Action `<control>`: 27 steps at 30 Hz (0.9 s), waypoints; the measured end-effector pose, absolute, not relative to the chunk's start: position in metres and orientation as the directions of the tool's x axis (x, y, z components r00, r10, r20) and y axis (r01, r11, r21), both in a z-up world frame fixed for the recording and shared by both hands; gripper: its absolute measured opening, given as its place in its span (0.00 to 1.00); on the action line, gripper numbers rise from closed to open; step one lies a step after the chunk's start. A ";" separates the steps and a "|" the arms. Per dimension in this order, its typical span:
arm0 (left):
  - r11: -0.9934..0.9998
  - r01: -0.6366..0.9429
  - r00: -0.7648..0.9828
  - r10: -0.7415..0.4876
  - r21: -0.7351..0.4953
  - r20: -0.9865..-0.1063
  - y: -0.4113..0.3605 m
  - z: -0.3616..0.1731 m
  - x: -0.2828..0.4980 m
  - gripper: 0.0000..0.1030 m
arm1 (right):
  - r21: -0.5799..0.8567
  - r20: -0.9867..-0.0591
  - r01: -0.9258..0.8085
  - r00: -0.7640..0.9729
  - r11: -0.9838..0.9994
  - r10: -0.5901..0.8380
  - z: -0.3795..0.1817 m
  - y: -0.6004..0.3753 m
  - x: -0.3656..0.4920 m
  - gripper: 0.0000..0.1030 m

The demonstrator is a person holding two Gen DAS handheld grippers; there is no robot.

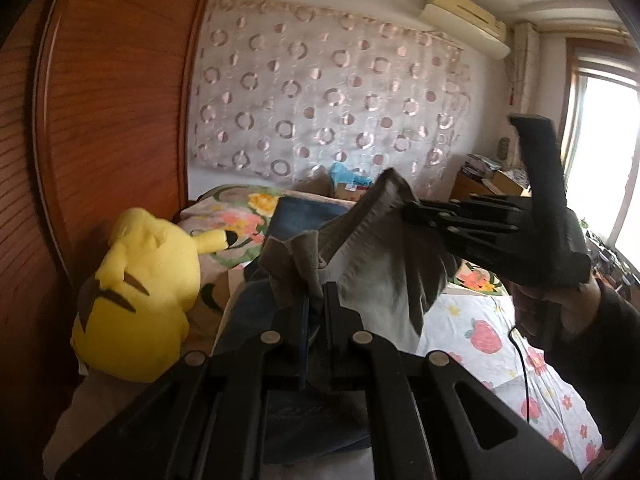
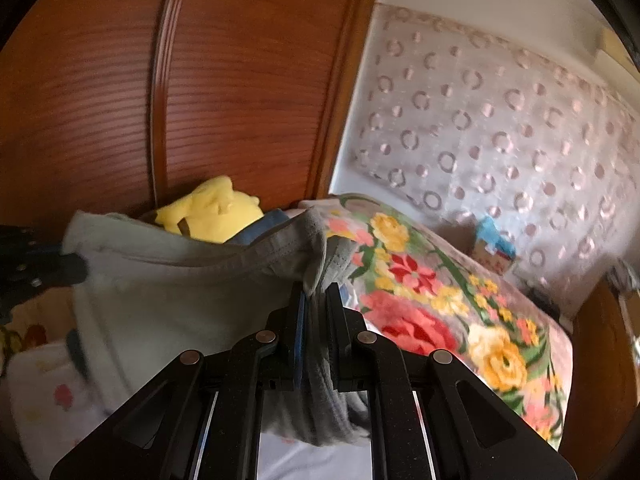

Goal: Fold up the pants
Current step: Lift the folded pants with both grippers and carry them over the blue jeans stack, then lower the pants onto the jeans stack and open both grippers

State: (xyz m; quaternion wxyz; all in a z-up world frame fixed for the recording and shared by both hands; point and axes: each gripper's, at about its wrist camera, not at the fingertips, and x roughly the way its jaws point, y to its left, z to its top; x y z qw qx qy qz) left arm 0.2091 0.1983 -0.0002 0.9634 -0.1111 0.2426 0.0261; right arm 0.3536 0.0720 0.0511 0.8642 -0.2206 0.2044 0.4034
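Grey pants hang in the air above the bed, held at the waistband by both grippers. My left gripper is shut on one corner of the waistband. My right gripper is shut on the other corner; in the left wrist view it reaches in from the right and pinches the cloth. In the right wrist view the pants stretch to the left, where the left gripper holds their far end. The lower legs are hidden.
A yellow plush toy lies at the bed's head by the wooden wardrobe. A floral blanket and blue jeans are piled on the bed. The strawberry-print sheet lies below. A patterned curtain hangs behind.
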 end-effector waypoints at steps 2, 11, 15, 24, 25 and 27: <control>0.969 -0.118 0.882 0.003 -0.215 -0.471 0.200 -0.003 0.205 0.03 | -0.213 -0.533 -0.801 0.575 0.560 0.620 0.048 0.083 0.359 0.06; 0.962 -0.190 0.869 0.071 -0.198 -0.490 0.196 -0.015 0.191 0.04 | -0.168 -0.572 -0.866 0.474 0.471 0.669 0.039 0.134 0.375 0.07; 0.958 -0.209 0.861 0.085 -0.197 -0.501 0.200 -0.020 0.193 0.09 | -0.140 -0.581 -0.861 0.472 0.490 0.663 0.039 0.138 0.378 0.16; 0.966 -0.167 0.882 0.058 -0.196 -0.468 0.198 -0.005 0.193 0.36 | -0.001 -0.547 -0.868 0.416 0.496 0.726 0.055 0.099 0.377 0.26; 0.970 -0.157 0.879 0.051 -0.186 -0.475 0.196 -0.005 0.196 0.36 | 0.005 -0.554 -0.870 0.409 0.494 0.725 0.053 0.095 0.376 0.26; 0.975 -0.148 0.866 0.048 -0.164 -0.497 0.191 -0.008 0.205 0.36 | 0.009 -0.574 -0.869 0.401 0.495 0.714 0.046 0.089 0.376 0.26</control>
